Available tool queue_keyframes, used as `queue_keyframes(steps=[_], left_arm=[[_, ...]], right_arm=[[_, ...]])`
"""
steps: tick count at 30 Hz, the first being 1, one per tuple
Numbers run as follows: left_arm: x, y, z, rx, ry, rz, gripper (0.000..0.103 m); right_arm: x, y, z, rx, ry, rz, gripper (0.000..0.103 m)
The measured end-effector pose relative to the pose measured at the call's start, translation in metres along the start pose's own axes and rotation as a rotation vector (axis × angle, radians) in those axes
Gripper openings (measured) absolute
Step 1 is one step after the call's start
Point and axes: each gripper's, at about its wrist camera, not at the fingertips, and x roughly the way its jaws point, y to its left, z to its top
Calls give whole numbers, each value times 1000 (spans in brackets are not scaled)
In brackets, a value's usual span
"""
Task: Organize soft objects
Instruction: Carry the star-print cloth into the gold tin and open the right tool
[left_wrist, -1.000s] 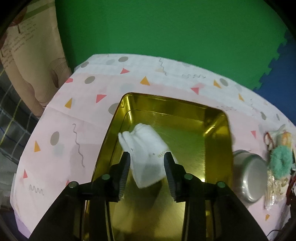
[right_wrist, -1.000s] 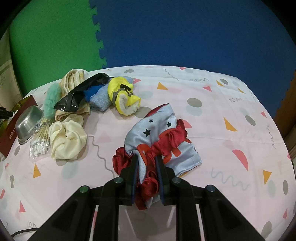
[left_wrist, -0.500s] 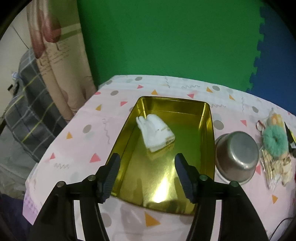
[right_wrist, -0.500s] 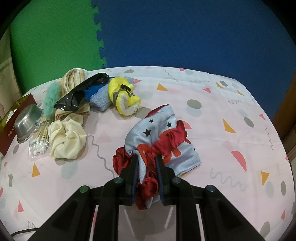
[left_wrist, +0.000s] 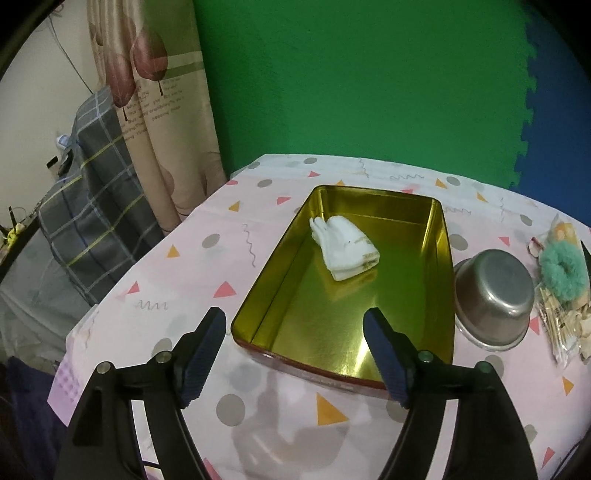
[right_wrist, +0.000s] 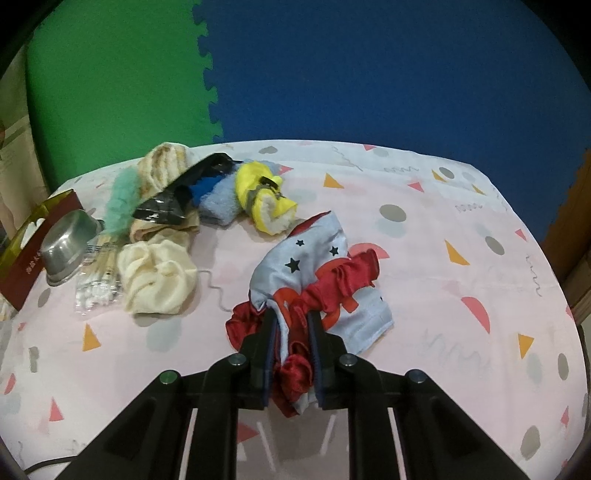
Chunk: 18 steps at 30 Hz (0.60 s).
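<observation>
Left gripper (left_wrist: 293, 334) has just been opening, jaws wide, empty; ahead, folded white cloth (left_wrist: 345, 248) in glossy gold tin (left_wrist: 441, 280); right gripper (right_wrist: 291, 326) pinches satin red scrunchie (right_wrist: 325, 291) with starred blue fabric (right_wrist: 295, 258).

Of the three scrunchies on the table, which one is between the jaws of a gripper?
The red scrunchie, pinched with a starred cloth. The cream scrunchie and the teal scrunchie lie untouched.

Left gripper (left_wrist: 293, 326) black, ribbed dark-blue pads, silver screws, right gripper (right_wrist: 291, 325) seemingly alike
</observation>
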Motion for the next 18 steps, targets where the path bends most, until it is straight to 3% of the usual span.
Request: queue_keyframes(steps=[7,18], left_arm=[[0,3,-3,-12,-13,-5,79],[3,21,-3,-72,0,-15,81]], right_arm=[[-22,20,5,5,-25,18,16],[-52,81,6,-77,-42,124,16]])
